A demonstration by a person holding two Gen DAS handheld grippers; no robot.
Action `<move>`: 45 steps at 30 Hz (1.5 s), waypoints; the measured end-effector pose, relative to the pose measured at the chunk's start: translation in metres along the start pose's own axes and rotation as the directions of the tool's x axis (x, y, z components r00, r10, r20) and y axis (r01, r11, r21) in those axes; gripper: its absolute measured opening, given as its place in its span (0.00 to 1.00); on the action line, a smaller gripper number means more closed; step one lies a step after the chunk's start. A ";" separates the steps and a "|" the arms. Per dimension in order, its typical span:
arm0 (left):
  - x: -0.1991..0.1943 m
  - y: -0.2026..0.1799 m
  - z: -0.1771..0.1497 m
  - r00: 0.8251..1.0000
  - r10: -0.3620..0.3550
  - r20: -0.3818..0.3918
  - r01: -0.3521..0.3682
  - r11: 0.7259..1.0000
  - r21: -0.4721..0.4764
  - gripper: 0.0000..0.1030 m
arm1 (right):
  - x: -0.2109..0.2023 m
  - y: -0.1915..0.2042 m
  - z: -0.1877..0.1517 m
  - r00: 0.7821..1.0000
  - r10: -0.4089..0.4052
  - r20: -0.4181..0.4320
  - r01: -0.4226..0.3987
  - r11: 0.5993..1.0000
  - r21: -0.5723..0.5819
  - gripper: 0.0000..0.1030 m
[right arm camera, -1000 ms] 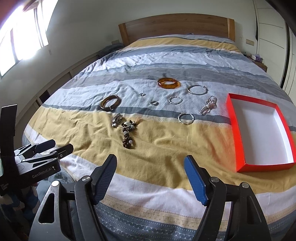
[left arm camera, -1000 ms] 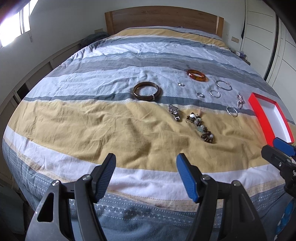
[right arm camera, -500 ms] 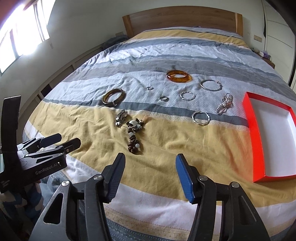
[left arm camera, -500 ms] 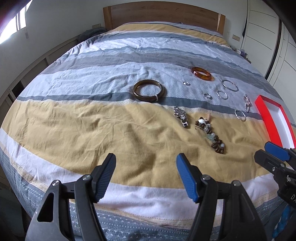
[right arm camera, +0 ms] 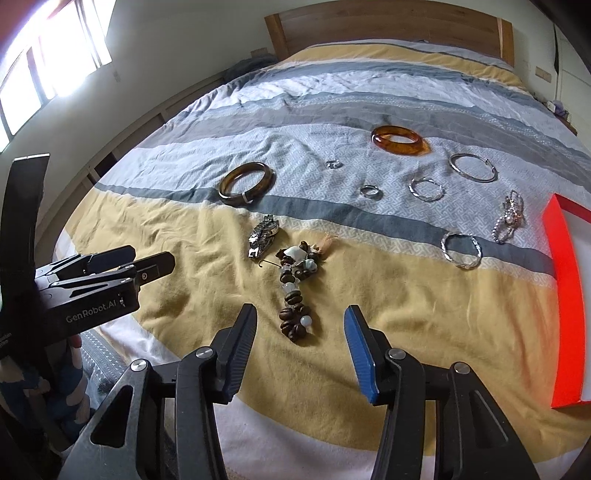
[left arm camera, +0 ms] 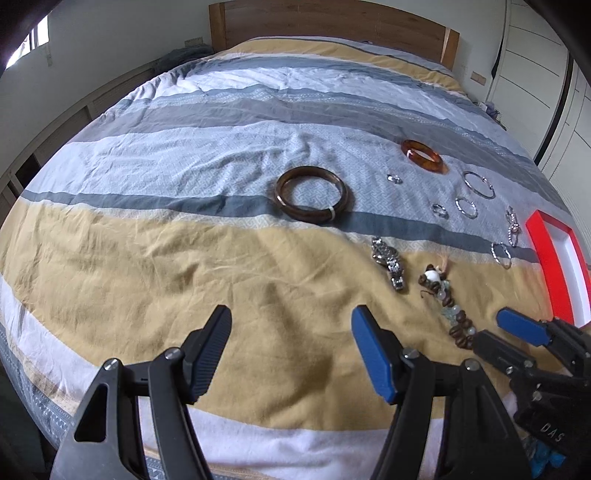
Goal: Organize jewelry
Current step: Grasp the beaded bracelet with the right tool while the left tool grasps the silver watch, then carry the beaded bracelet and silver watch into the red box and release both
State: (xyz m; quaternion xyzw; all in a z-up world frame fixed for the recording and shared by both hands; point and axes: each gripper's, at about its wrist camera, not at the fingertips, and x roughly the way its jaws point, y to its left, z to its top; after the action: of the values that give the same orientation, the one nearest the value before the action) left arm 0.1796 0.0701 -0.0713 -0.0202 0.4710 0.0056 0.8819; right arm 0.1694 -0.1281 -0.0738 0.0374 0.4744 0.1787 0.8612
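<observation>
Jewelry lies spread on a striped bedspread. A brown beaded bracelet (right arm camera: 295, 291) lies just ahead of my open, empty right gripper (right arm camera: 300, 354); it also shows in the left wrist view (left arm camera: 448, 306). A silver watch (right arm camera: 263, 236) lies beside it. A dark brown bangle (left arm camera: 312, 198), an amber bangle (right arm camera: 400, 140), several silver rings and hoops, and a crystal bracelet (right arm camera: 509, 218) lie farther back. A red box (right arm camera: 565, 288) with a white inside sits at the right. My left gripper (left arm camera: 291, 350) is open and empty over the yellow stripe.
The bed's wooden headboard (right arm camera: 388, 26) stands at the far end. White wardrobe doors (left arm camera: 535, 74) line the right side. A window (right arm camera: 55, 55) and low shelving are on the left. The bed's near edge lies under both grippers.
Both grippers have moved forward over the bed. The right gripper has swung left and now lines up with the beaded bracelet. No jewelry has moved.
</observation>
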 end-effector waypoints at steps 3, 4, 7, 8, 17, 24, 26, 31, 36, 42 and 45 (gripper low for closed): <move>0.011 -0.003 0.012 0.999 -0.042 -0.015 0.042 0.999 -0.011 0.63 | 0.014 0.000 0.001 1.000 0.006 -0.026 -0.006 1.000 -0.007 0.46; 0.014 -0.005 0.015 0.999 -0.048 -0.017 0.048 0.999 -0.013 0.63 | 0.020 -0.001 0.001 0.999 0.008 -0.035 -0.008 1.000 -0.008 0.45; 0.021 -0.006 0.025 0.997 -0.067 -0.022 0.067 0.998 -0.021 0.63 | 0.036 -0.003 0.003 0.998 0.014 -0.056 -0.014 1.000 -0.007 0.42; 0.022 -0.006 0.027 0.997 -0.073 -0.023 0.073 0.997 -0.021 0.63 | 0.041 -0.003 0.004 0.998 0.011 -0.062 -0.011 1.000 -0.009 0.41; 0.034 -0.031 0.037 0.992 -0.122 -0.045 0.122 0.992 0.004 0.63 | 0.051 -0.019 0.011 0.997 0.052 -0.058 -0.052 0.999 0.011 0.12; 0.059 -0.062 0.039 0.991 -0.108 -0.079 0.111 0.993 0.040 0.62 | 0.016 -0.039 0.012 0.998 0.070 0.009 -0.070 0.996 0.047 0.11; 0.072 -0.066 0.039 0.990 -0.098 -0.104 0.102 0.994 0.033 0.45 | 0.007 -0.042 0.012 0.997 0.073 0.023 -0.074 0.996 0.050 0.11; 0.077 -0.068 0.036 0.993 -0.074 -0.095 0.078 0.997 0.030 0.22 | -0.017 -0.050 0.012 0.995 0.081 0.061 -0.085 0.995 0.057 0.11; 0.063 -0.066 0.034 0.994 -0.075 -0.074 0.077 0.997 0.021 0.22 | -0.037 -0.054 0.011 0.992 0.079 0.094 -0.085 0.994 0.069 0.11; 0.034 -0.075 0.033 0.994 -0.097 -0.041 0.099 0.995 0.033 0.22 | -0.067 -0.062 0.007 0.989 0.054 0.138 -0.066 0.994 0.082 0.11; 0.017 -0.088 0.036 0.992 -0.126 -0.024 0.127 0.991 0.045 0.22 | -0.087 -0.072 0.005 0.986 0.031 0.166 -0.048 0.994 0.100 0.11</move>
State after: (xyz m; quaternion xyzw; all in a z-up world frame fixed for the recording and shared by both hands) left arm 0.2218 -0.0168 -0.0626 -0.0299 0.4780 -0.0616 0.8757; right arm 0.1508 -0.2244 -0.0184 0.1060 0.4095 0.1671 0.8906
